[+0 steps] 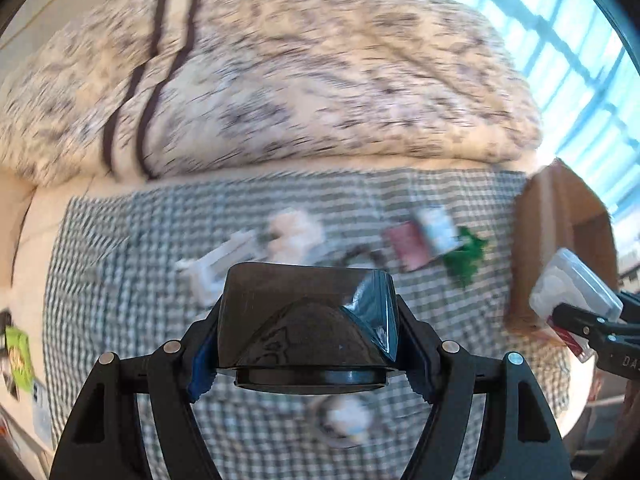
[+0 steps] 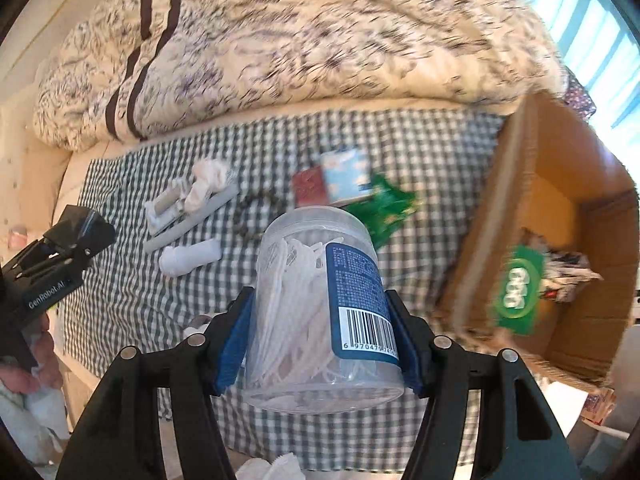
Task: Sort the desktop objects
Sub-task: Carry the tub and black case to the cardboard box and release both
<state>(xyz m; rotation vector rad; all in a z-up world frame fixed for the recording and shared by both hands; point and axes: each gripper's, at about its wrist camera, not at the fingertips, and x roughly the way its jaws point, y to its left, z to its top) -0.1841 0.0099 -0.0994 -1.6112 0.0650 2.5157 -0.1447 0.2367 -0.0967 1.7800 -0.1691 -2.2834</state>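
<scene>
Floss-pick jar [image 2: 324, 312] gripped by right claw [image 2: 320, 344]; left claw [image 1: 308, 344] holds, seemingly, a black container [image 1: 308, 320].

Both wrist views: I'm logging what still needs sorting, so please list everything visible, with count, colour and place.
Clear jar: one, blue label, white picks inside, held in right gripper.
Black container: one, glossy black, held in left gripper.
Cardboard box: one, brown, open, right of the cloth.
Green packet in box: one, green, inside the box.
Checked cloth: one, green-white, under the loose items.
Green wrapper: one, on the cloth near the box.
Small cards: two, red and light blue, mid cloth.
White roll: one, left on the cloth.
Quilt: one, cream patterned, behind.
Right gripper: black, blue pads.
Left gripper: black, blue pads.
</scene>
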